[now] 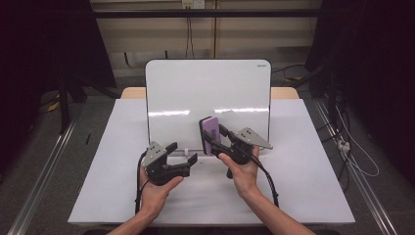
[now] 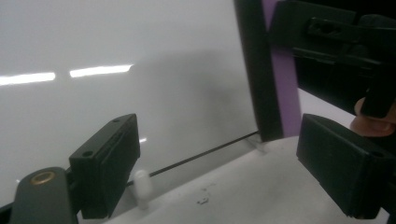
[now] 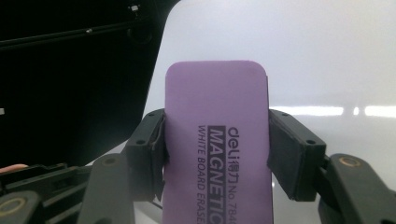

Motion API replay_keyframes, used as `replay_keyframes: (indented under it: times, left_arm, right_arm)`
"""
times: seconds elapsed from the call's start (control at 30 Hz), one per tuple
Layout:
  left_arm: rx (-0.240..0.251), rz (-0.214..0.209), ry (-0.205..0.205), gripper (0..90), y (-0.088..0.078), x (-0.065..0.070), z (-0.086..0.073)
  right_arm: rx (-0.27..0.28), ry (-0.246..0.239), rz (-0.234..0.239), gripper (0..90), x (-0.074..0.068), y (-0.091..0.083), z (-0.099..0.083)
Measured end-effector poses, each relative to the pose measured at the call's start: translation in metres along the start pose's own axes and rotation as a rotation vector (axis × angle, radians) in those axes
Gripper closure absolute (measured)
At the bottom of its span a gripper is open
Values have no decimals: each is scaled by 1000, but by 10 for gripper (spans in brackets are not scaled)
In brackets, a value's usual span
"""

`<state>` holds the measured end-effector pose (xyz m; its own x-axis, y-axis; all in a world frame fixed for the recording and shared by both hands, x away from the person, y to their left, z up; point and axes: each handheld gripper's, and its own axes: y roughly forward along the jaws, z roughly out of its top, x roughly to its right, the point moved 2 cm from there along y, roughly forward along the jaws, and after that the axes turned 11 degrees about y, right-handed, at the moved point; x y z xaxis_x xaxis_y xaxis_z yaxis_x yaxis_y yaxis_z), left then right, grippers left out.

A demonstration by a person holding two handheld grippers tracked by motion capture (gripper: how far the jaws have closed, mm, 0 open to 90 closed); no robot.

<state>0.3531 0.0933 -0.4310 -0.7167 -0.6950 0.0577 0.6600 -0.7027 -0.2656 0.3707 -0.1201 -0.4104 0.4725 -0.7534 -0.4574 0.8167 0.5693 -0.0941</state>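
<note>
In the high view, a purple rectangular magnetic whiteboard eraser with a black felt backing [image 1: 211, 135] is seen clamped between the jaws of the right gripper [image 1: 219, 139], which is held in the person's right hand [image 1: 243, 170]. The eraser is held upright against the lower middle part of the glossy white rounded-corner whiteboard [image 1: 208, 88], which stands tilted back on the white table top [image 1: 112, 186]. In the right gripper view, both black pads are pressed on the long edges of the eraser [image 3: 217, 140], its printed purple face turned to the camera, with the whiteboard [image 3: 303, 56] behind it. The left gripper [image 1: 180, 152] is held just below the whiteboard's lower edge, left of the eraser; its jaws stand apart with nothing between them. In the left gripper view, a small white peg [image 2: 142, 184] is seen at the whiteboard's foot [image 2: 140, 102], near the left jaw, and the eraser [image 2: 278, 88] is seen to the right against the board.
</note>
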Motion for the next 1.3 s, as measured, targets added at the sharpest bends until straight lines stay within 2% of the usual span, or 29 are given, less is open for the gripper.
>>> replay_keyframes:
  times: [0.07, 0.2, 0.4, 0.43, 0.53, 0.57, 0.63, 0.8, 1.0, 1.07, 1.3]
  left_arm:
    - [12, -13, 8, 158, 3, 4, 1]
    - [49, -15, -20, 231, 10, 11, 0]
    - [91, -28, -24, 342, 20, 19, 1]
    - [95, -35, -25, 370, 22, 19, 1]
    - [107, -64, -61, 457, 25, 17, 0]
    - [111, -67, -60, 518, 26, 17, -1]
    - [123, -76, -58, 582, 25, 17, -1]
    - [123, -75, -56, 623, 23, 14, -1]
    - [97, -80, -46, 639, 22, 13, 0]
    - [90, -77, -39, 642, 22, 11, 1]
    - [45, -72, -36, 644, 21, 6, 1]
  right_arm:
    - [-6, 0, 2, 414, -1, 0, -2]
    - [-11, 4, 7, 414, -2, 1, -5]
    - [-14, 6, 9, 414, -3, 1, -7]
    - [-18, 4, 10, 414, -3, 1, -8]
    - [-17, 8, 15, 414, -5, 2, -10]
    - [-15, 6, 16, 414, -6, 2, -11]
    - [-14, 20, 19, 414, -6, 3, -12]
    - [-10, 29, 24, 414, -6, 3, -12]
    - [-17, 28, 26, 404, -7, 2, -12]
    - [-20, 7, 22, 349, -6, 1, -11]
    - [-55, -1, 21, 180, -2, -3, -8]
